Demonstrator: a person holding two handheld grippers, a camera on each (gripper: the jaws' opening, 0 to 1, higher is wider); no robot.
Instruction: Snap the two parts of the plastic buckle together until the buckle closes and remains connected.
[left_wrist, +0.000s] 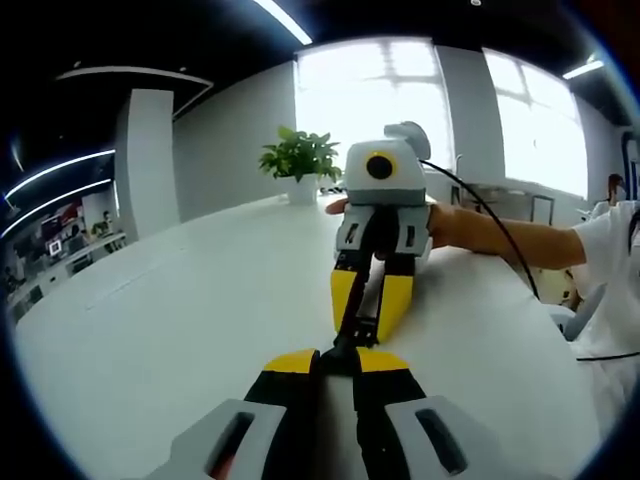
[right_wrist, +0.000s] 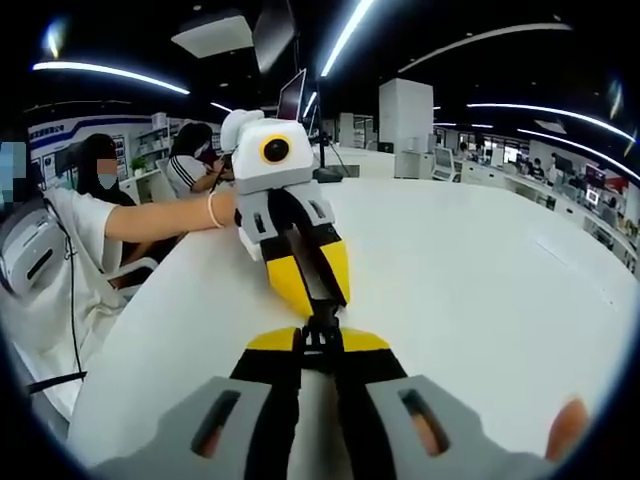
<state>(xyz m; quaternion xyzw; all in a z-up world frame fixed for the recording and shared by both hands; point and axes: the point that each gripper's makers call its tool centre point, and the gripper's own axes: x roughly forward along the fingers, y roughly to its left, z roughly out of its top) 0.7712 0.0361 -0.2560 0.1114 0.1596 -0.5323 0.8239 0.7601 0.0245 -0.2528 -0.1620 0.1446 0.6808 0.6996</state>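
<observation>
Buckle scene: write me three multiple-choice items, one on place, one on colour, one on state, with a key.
1. Where is the potted plant?
A. on the far part of the white table
B. on the floor
C. between the grippers

2. What colour are the jaw tips of both grippers?
A. red
B. yellow
C. green

3. How do the left gripper and the right gripper stand?
A. far apart, both wide open
B. tip to tip, jaws closed on the black buckle
C. lying flat, unheld

Key: A, the plant stands behind the facing gripper; B, yellow tips in both views; B, black plastic sits where the tips meet.
</observation>
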